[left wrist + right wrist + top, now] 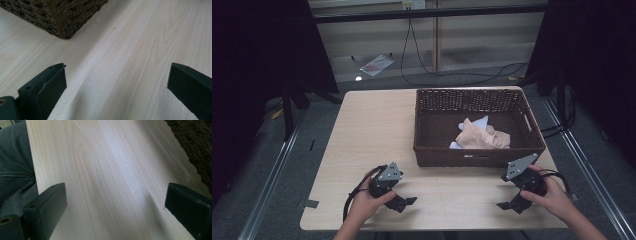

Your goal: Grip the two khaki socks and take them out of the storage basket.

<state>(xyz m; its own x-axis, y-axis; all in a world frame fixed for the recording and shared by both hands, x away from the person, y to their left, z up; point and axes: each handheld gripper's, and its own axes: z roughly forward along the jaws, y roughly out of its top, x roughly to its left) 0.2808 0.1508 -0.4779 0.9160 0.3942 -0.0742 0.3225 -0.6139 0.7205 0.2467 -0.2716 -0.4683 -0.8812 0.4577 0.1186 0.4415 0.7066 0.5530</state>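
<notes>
Woven basket [477, 150], crumpled cloth [482, 136]

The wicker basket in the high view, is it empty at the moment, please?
No, the wicker basket holds a crumpled beige cloth lying toward its near right side.

The right gripper [116, 207] looks down along its two black jaws, which rise from the bottom corners and stand wide apart with nothing between them. Under and beyond them runs the pale wooden counter [110, 170], its grain running up the frame, with a soft shadow falling across it near the right jaw. In the upper right corner sits the dark brown woven basket [195, 145], just beside the counter's lit strip. Past the counter's left edge lies grey fabric [15, 165] with a stitched seam.
</notes>
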